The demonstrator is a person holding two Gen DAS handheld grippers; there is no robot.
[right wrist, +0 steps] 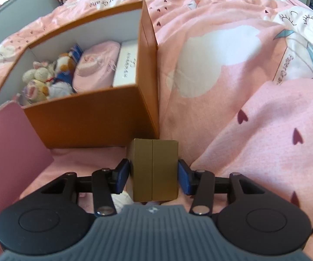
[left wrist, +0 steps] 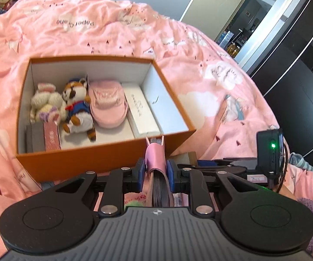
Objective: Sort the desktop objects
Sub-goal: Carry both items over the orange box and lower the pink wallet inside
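Note:
My left gripper (left wrist: 155, 170) is shut on a pink notebook (left wrist: 155, 154), held edge-on with its grey pages showing, just in front of the orange box (left wrist: 86, 161). The notebook's pink cover (right wrist: 10, 152) also shows at the left of the right wrist view. My right gripper (right wrist: 154, 175) is shut on a small olive-gold box (right wrist: 154, 169), both blue pads against its sides, close to the near right corner of the orange box (right wrist: 86, 119). Inside lie a white plush rabbit (left wrist: 45, 102), a brown plush animal in blue (left wrist: 76, 106), a pink pouch (left wrist: 109, 106) and a white case (left wrist: 142, 113).
The orange box rests on a pink printed duvet (left wrist: 113, 28) that covers the whole bed. A pink packet (left wrist: 52, 139) and a grey item (left wrist: 33, 140) lie in the box's near left corner. Dark cabinets (left wrist: 297, 76) and a door stand at the right.

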